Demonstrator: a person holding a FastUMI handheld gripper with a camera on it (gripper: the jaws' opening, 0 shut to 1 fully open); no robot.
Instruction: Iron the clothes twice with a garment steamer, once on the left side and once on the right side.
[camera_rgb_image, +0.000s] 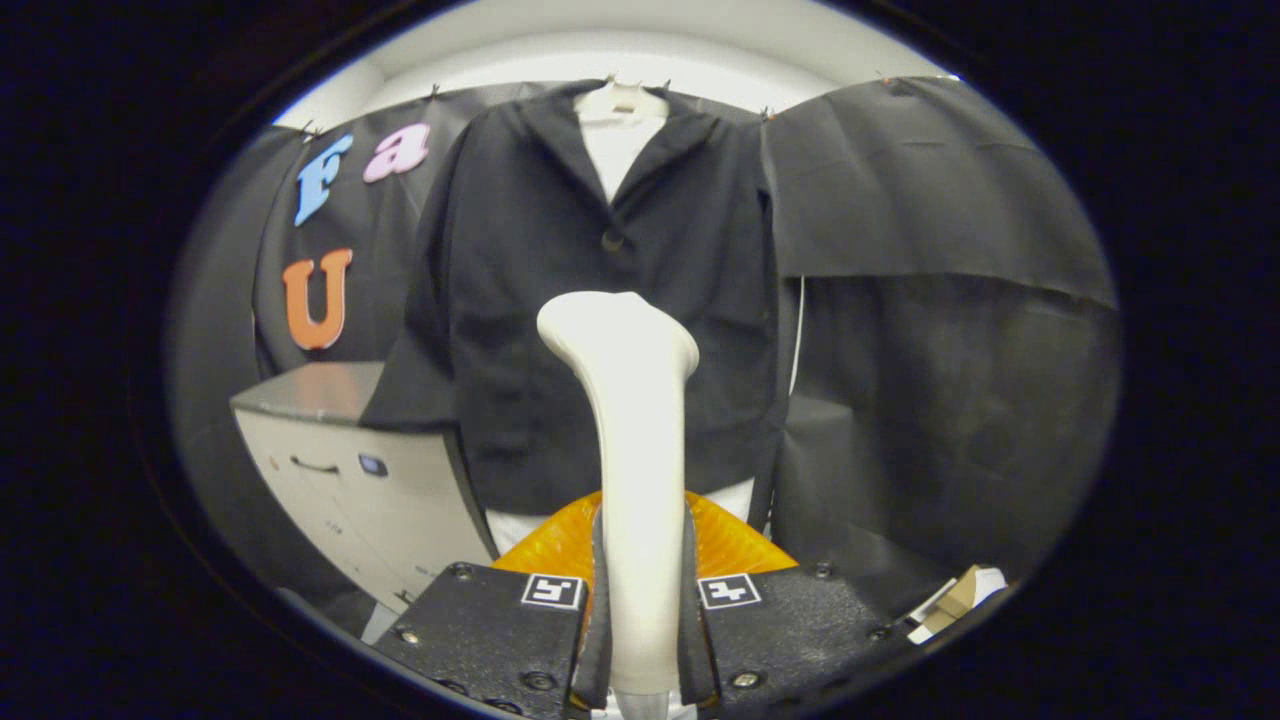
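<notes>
Gripper view: upright white steamer (630, 420) in tool (640, 590)

- the cream plastic garment steamer (637, 440) hides the middle of the black hanging jacket (520, 300) in the centre of the frame, and its bottom end is cut off at the lower edge.
- the gripper (640, 600) fingers press the steamer's handle on both sides; their bases run out at the lower edge.
- an orange ribbed object (730, 545) behind the fingers is mostly covered; what it is cannot be told.
- the small label on the pale drawer cabinet (350, 480), lower left, is too small to make out.
- the cardboard-coloured scraps (955, 598), lower right, are cut off.
</notes>
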